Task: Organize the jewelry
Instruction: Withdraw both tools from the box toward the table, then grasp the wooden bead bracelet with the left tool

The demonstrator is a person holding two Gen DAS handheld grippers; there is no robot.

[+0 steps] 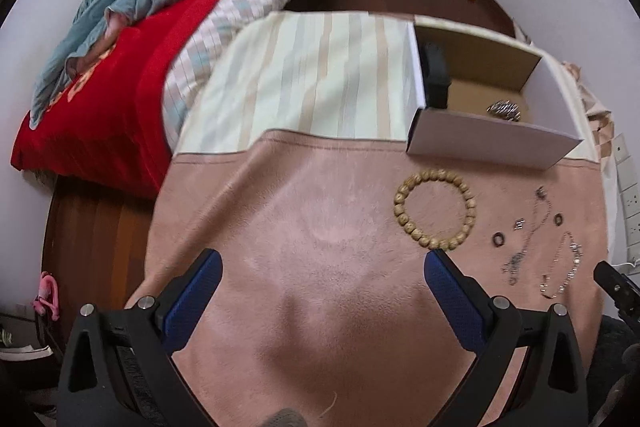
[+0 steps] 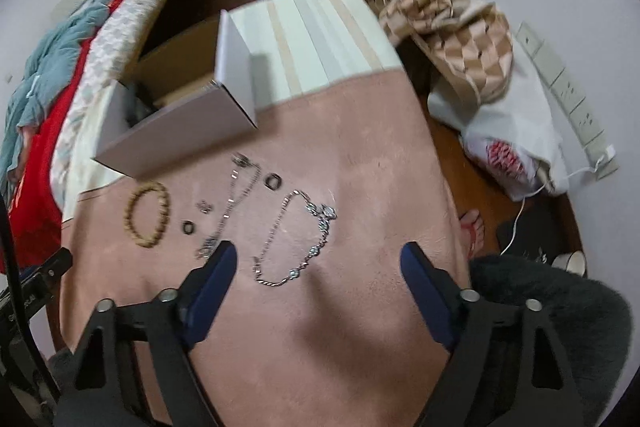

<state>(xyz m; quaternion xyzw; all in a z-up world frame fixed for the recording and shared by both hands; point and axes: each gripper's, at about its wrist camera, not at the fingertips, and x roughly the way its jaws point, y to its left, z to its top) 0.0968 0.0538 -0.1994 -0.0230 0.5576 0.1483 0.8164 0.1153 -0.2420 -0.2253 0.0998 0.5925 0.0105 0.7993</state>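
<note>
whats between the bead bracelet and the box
Nothing: bare pink cloth separates the bead bracelet from the box, seen in the left wrist view.

one bead bracelet (image 2: 149,214), two chains (image 2: 294,239), two rings (image 2: 273,182)

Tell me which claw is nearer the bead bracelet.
Left. The left claw is open with its right fingertip almost at the bead bracelet. The right claw, also open, sits further off, with a ring and chain lying between.
</note>
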